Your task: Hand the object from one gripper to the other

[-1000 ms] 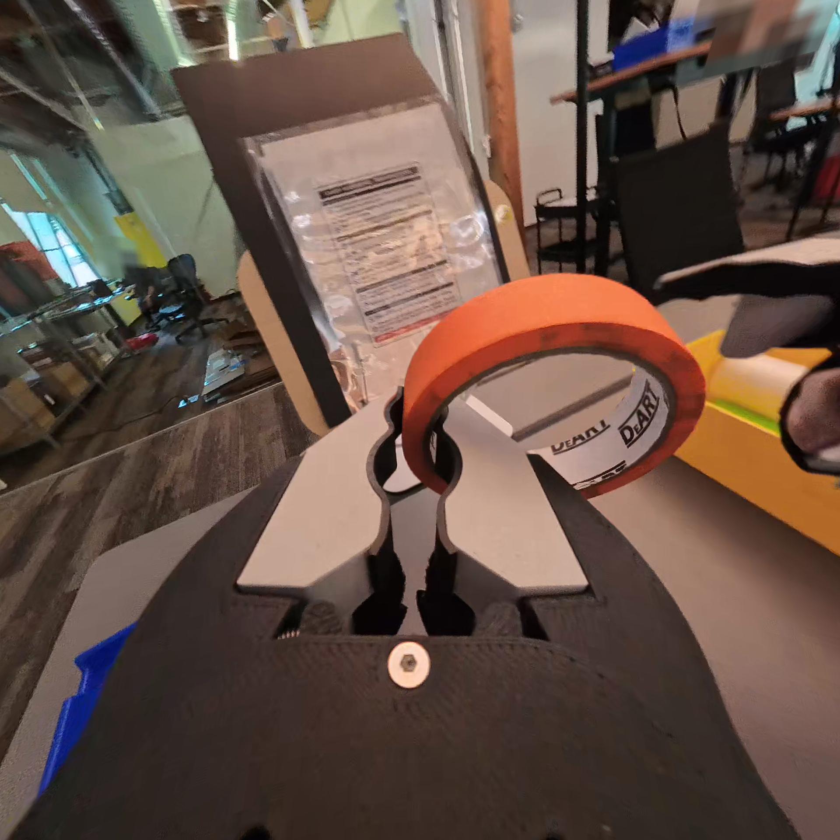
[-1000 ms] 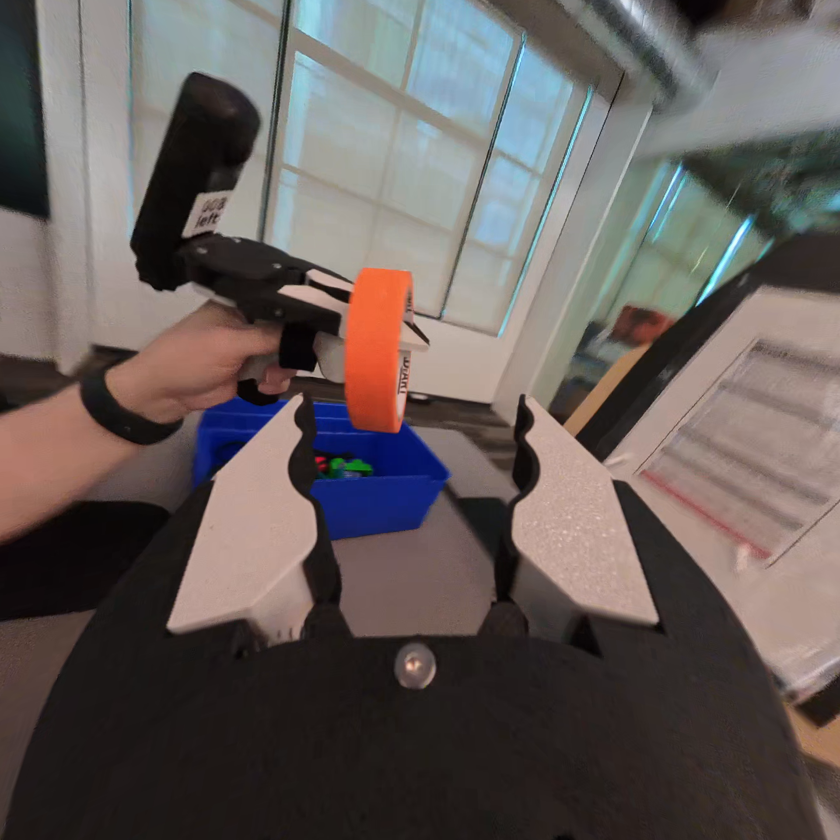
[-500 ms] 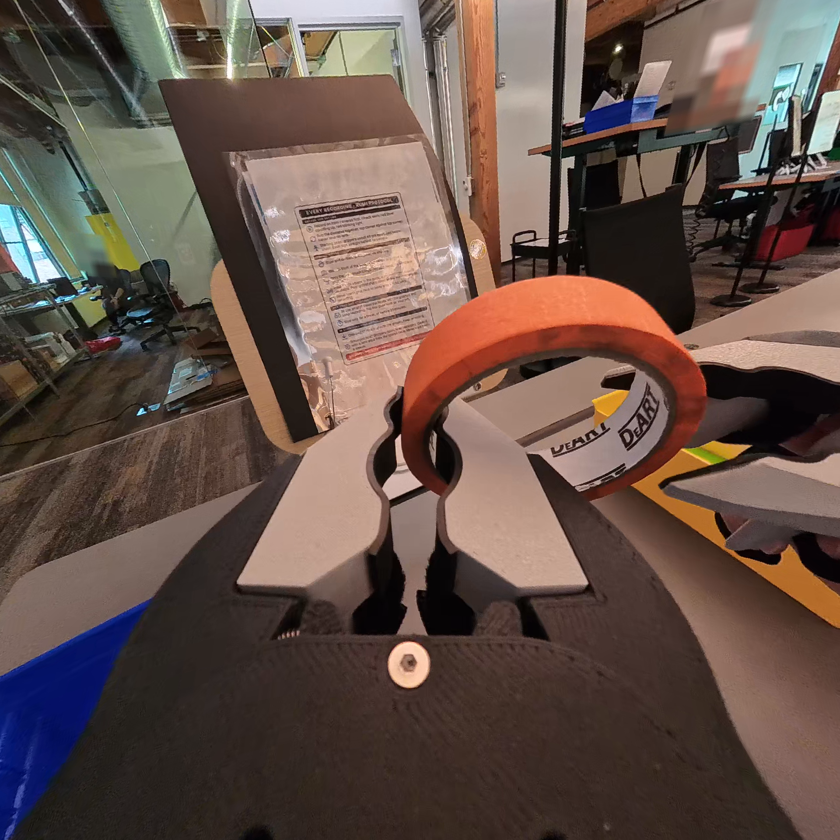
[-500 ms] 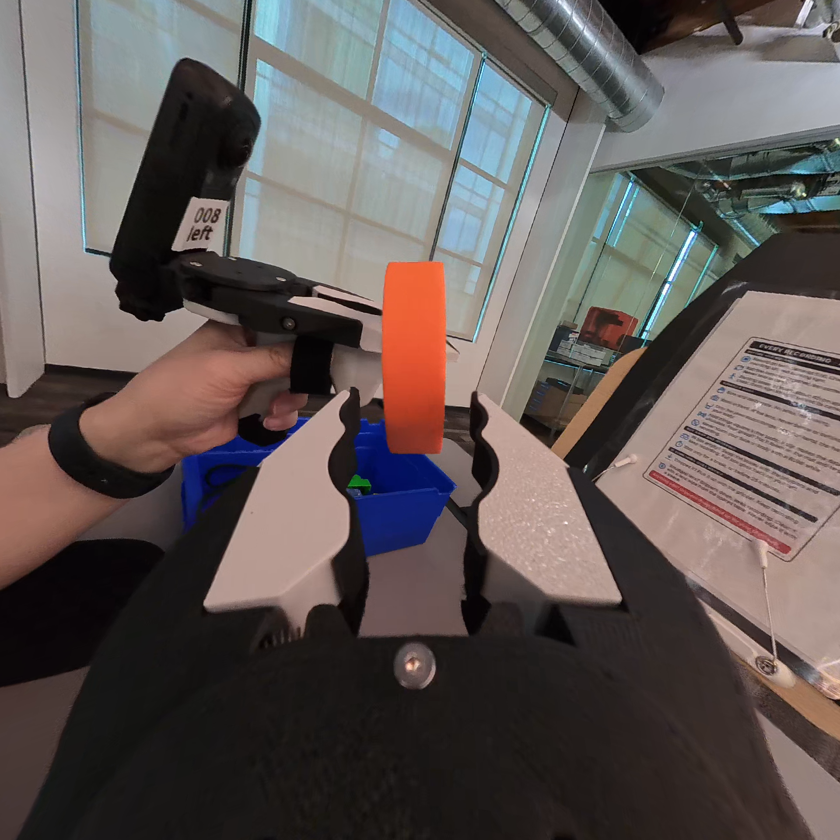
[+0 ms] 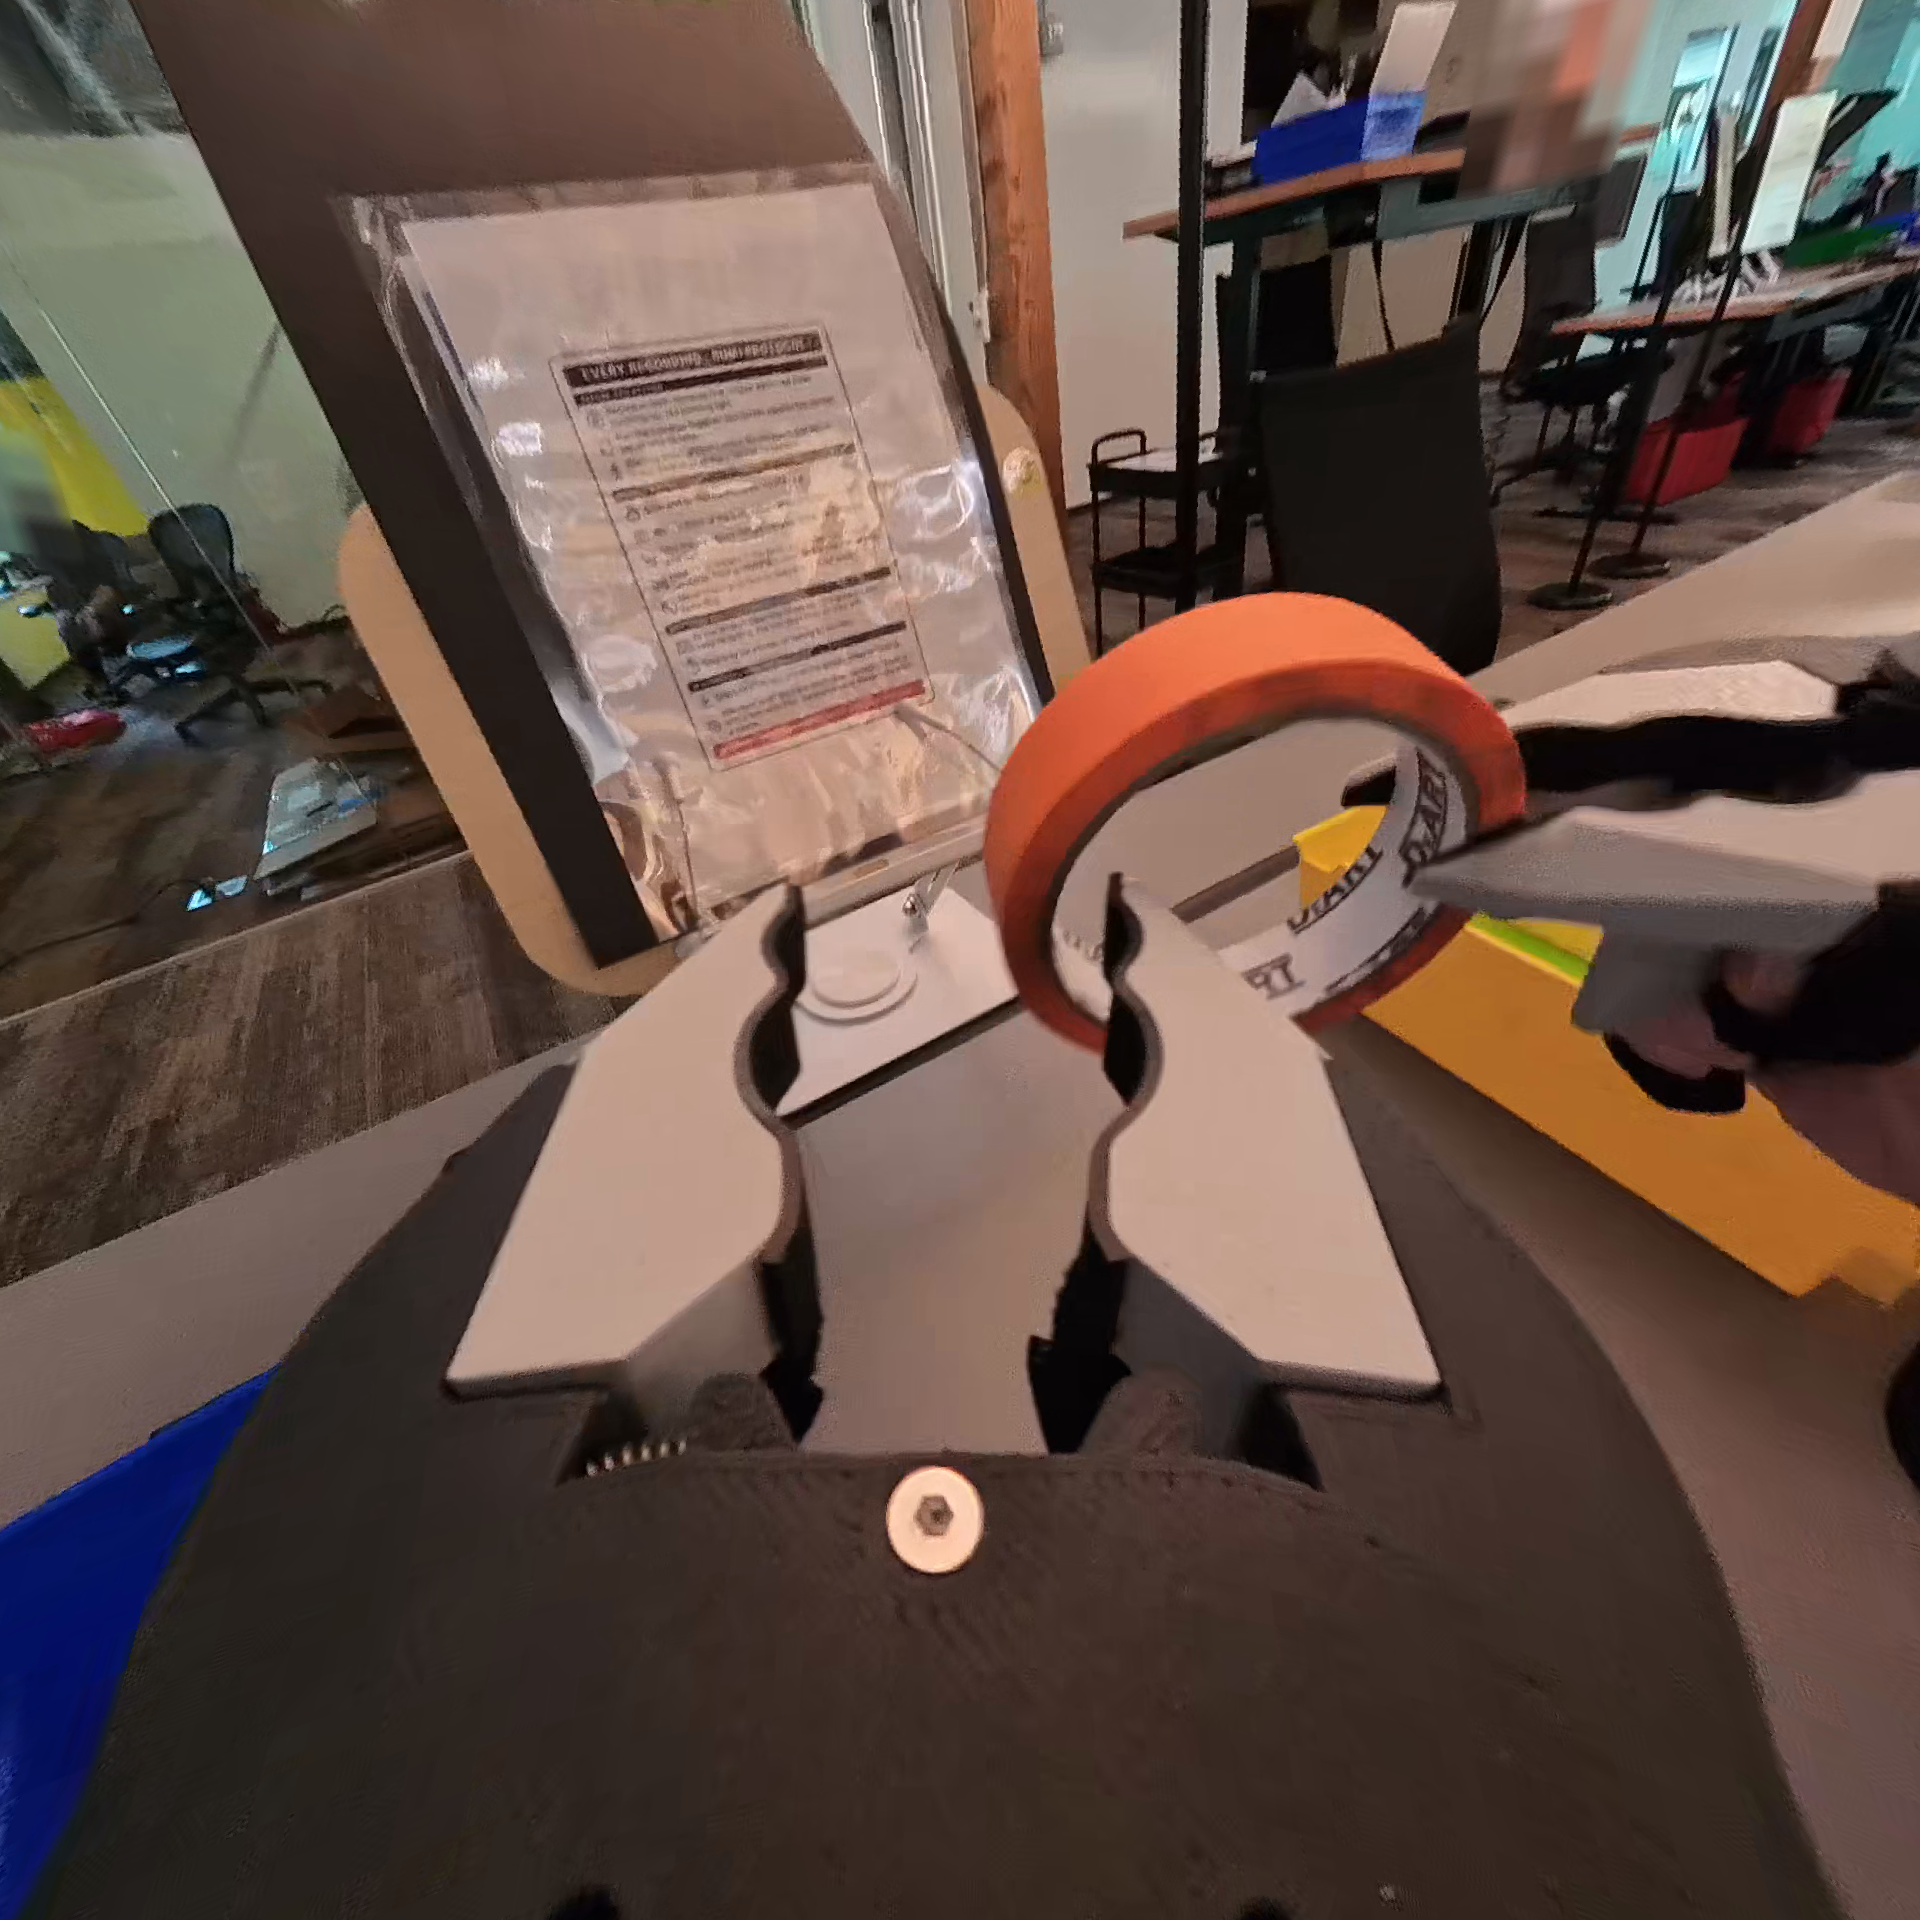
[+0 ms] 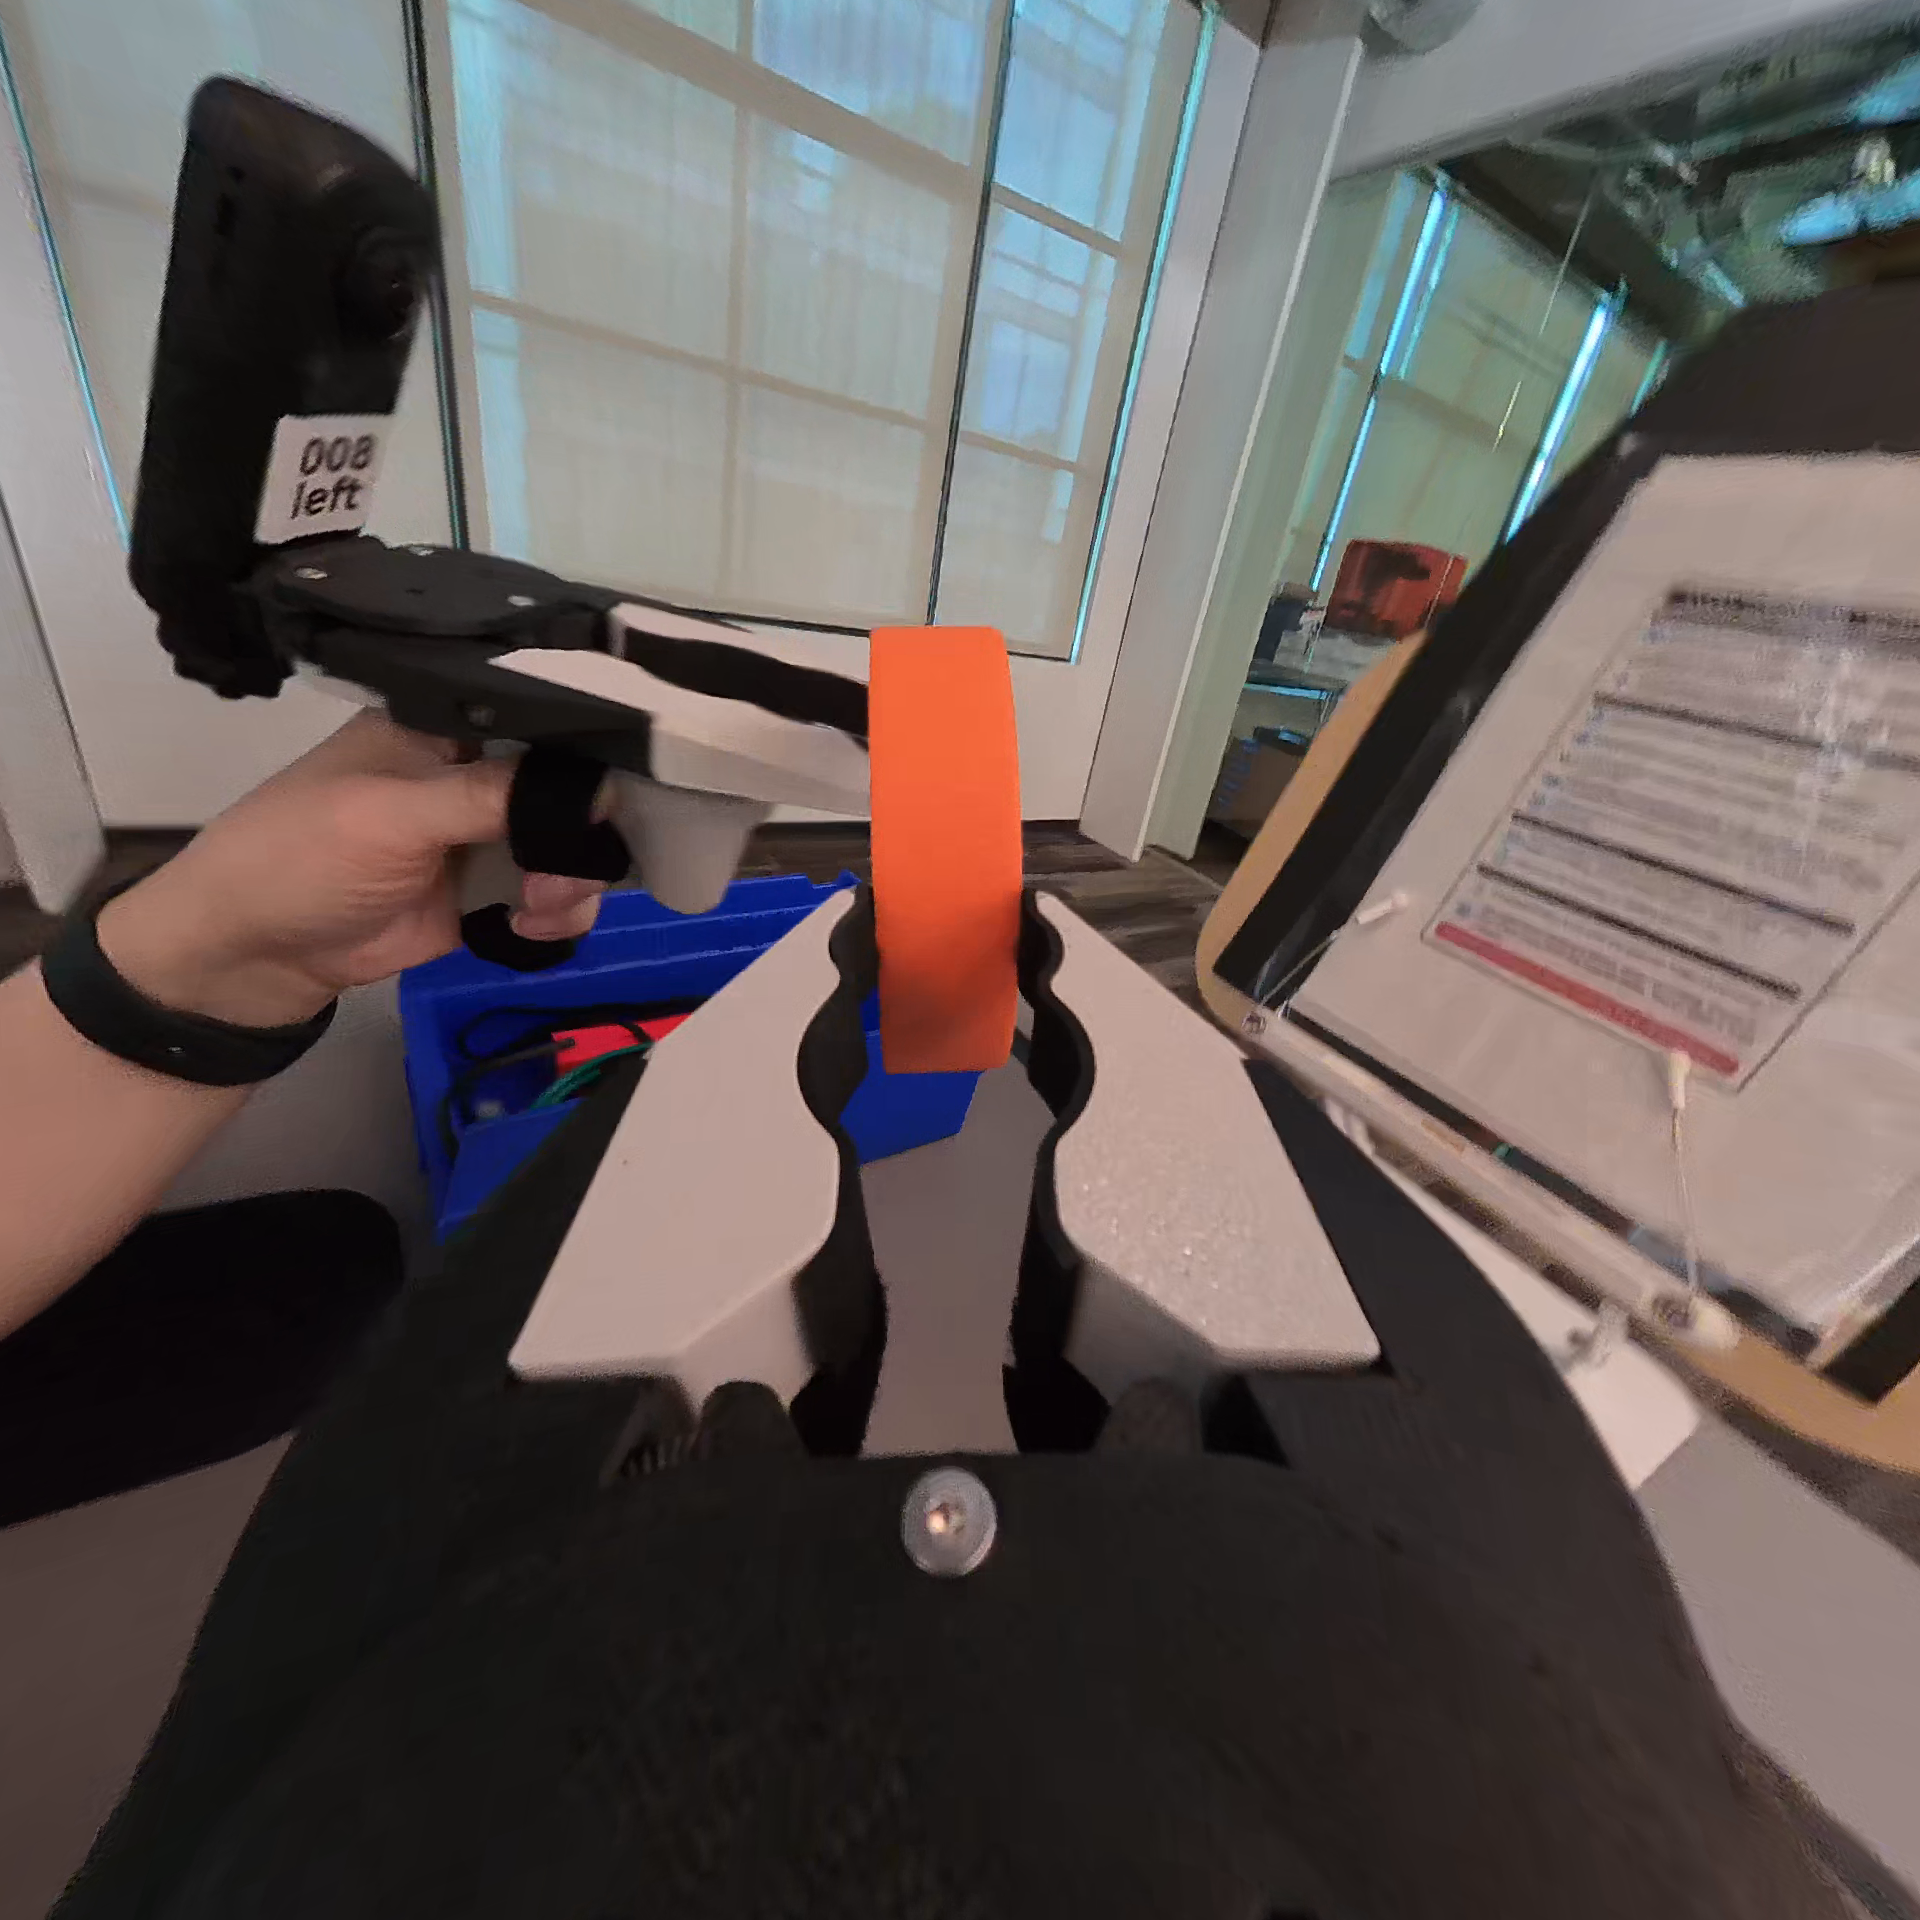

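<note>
Our orange tape roll (image 6: pixel 940 847) stands on edge in the air above the surface (image 5: pixel 935 1122), pinched across its width by our right tongs (image 6: pixel 940 925). Our left tongs (image 5: pixel 951 935) are spread wide, one finger (image 5: pixel 1132 935) poking through the roll's hole. A blue bin (image 6: pixel 665 956) sits beyond.

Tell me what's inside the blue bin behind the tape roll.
In the right wrist view the blue bin shows a red item and dark and green wires. The right gripper and orange tape roll hide the rest.
</note>
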Available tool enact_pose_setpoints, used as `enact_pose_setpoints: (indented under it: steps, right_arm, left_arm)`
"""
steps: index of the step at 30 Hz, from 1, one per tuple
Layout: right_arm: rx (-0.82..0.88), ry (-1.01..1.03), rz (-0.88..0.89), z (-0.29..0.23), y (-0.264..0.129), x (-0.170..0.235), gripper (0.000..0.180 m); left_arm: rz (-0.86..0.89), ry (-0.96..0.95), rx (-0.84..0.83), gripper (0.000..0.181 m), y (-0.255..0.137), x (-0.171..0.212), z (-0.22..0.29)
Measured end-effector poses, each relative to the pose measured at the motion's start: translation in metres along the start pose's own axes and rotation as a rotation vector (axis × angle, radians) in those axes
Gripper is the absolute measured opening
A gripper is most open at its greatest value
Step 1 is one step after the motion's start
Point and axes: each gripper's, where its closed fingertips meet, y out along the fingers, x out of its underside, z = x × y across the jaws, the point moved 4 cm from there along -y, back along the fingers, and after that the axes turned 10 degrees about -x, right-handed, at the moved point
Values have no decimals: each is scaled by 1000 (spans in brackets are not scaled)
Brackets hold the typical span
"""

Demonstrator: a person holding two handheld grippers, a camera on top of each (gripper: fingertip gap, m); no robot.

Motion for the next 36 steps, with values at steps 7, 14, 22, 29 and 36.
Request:
enact_pose_setpoints:
  steps: [7, 14, 22, 29, 36]
  right_arm:
    - [-94, 708, 112, 56, -10, 63, 26]
    - [-146, 1161, 303, 72, -12, 95, 25]
    - [-138, 1362, 412, 65, -14, 83, 24]
    - [-97, 1460, 446, 52, -11, 70, 25]
    - [-103, 1484, 406, 39, -4, 65, 24]
  left_arm:
    - [-59, -158, 144, 80, -7, 6, -23]
    - [188, 288, 175, 87, -15, -1, 14]
    - [141, 897, -2, 73, 10, 39, 67]
    - [146, 1168, -232, 69, 25, 52, 68]
    - [223, 1301, -309, 35, 25, 52, 72]
